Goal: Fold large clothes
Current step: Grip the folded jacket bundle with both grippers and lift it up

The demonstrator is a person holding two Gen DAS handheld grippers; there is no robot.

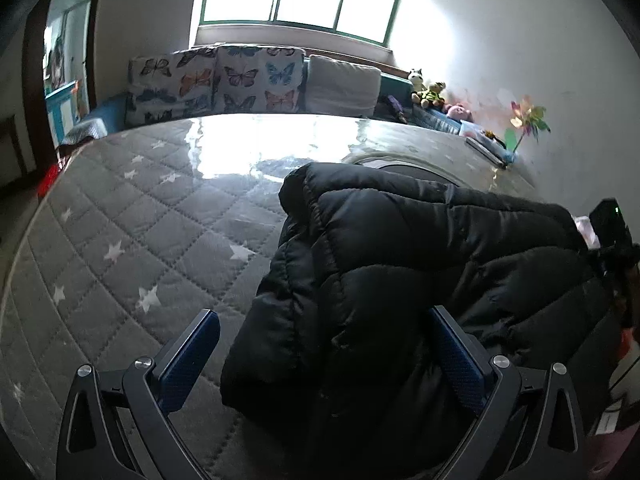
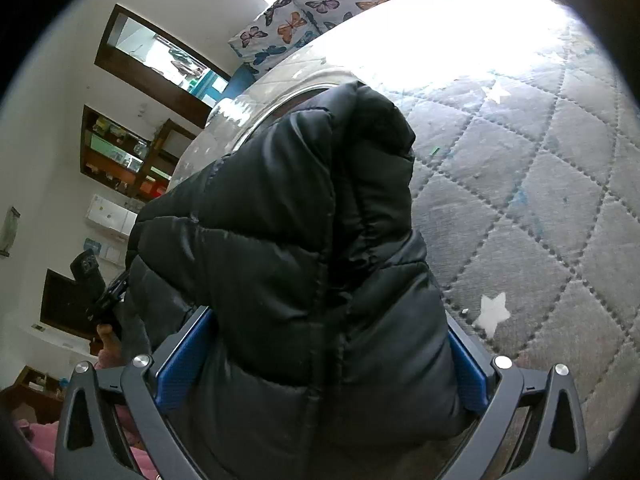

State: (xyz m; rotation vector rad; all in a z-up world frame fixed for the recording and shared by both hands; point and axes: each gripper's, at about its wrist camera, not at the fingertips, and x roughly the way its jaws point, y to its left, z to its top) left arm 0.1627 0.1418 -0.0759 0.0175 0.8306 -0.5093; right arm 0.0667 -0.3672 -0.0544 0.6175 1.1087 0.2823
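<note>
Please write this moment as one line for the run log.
task: fold jacket | jacket: bunched on quilted mat | left gripper: jaws open around jacket edge | right gripper: jaws open, jacket between

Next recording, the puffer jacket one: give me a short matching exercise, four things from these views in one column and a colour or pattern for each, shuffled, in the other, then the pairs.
Things:
1. jacket
2. bed cover
3. cushions
4. pads of the left gripper

Colour or pattern:
A. butterflies
B. blue
C. black
D. grey with white stars

Pairs: 1-C, 2-D, 3-A, 4-B
</note>
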